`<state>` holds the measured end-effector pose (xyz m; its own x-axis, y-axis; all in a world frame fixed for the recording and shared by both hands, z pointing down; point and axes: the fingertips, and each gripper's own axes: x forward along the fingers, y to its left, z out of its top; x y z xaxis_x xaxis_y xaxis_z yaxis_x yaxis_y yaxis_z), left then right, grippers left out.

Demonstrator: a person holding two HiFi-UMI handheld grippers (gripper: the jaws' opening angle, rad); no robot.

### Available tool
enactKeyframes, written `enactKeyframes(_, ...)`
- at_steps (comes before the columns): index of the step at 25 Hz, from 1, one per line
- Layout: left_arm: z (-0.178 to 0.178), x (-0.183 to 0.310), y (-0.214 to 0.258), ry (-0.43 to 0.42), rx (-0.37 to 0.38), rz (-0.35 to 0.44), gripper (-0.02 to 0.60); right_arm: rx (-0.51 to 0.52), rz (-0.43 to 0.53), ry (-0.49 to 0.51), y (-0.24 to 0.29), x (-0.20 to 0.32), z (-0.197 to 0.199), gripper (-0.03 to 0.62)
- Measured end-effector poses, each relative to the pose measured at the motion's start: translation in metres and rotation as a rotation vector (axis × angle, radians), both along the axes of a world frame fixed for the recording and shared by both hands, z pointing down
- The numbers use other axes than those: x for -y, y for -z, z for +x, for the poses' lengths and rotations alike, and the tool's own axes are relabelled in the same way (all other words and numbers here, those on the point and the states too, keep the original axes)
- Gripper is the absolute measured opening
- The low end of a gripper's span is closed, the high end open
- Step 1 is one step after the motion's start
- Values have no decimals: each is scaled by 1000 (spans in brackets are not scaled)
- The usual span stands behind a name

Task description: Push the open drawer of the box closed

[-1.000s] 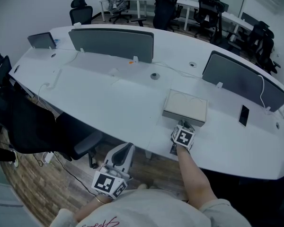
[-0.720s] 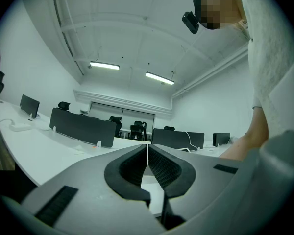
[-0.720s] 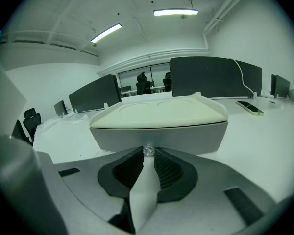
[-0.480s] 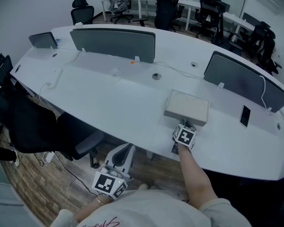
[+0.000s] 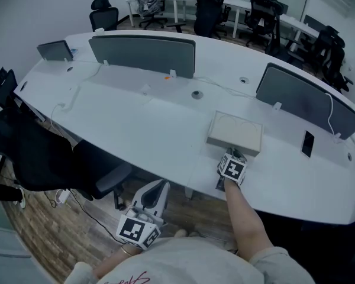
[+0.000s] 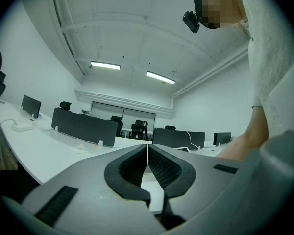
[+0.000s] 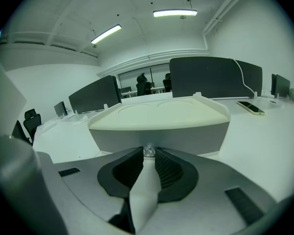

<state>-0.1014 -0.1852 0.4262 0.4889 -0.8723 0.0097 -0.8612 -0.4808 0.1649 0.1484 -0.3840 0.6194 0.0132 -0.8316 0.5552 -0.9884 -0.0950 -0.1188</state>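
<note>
A flat box (image 5: 235,132) with a cream top lies on the white desk (image 5: 136,123). In the right gripper view the box (image 7: 159,114) fills the middle, and its grey drawer front (image 7: 186,136) sits flush with the box's body. A small clear knob (image 7: 148,151) sticks out of that front. My right gripper (image 5: 234,157) is at the box's near side, and its jaws (image 7: 148,156) are closed on the knob. My left gripper (image 5: 157,188) hangs below the desk's edge near my body, shut on nothing (image 6: 147,153).
Grey divider screens (image 5: 142,53) (image 5: 307,102) stand along the back of the desk. A phone (image 5: 308,144) lies right of the box. A black chair (image 5: 29,152) stands at the left, below the desk's near edge. More chairs and desks fill the far room.
</note>
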Motion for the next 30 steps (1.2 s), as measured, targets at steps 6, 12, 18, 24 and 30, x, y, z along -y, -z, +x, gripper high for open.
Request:
enactKeyframes(6, 1, -2, 1, 1, 1, 0, 20, 3, 27, 12, 2, -10, -5, 78)
enactKeyframes(12, 10, -2, 2, -23, -6, 5, 20, -3, 68, 55, 13, -25, -16, 78)
enactKeyframes(18, 25, -3, 4, -63, -17, 12, 19, 5, 165, 131, 45, -51, -29, 78)
enactKeyframes(24, 47, -6, 5, -119, -20, 20, 20, -15, 282, 192, 89, -78, -33, 74)
enactKeyframes(30, 66, -12, 8, -167, -26, 31, 20, -33, 404, 249, 138, -110, -37, 63)
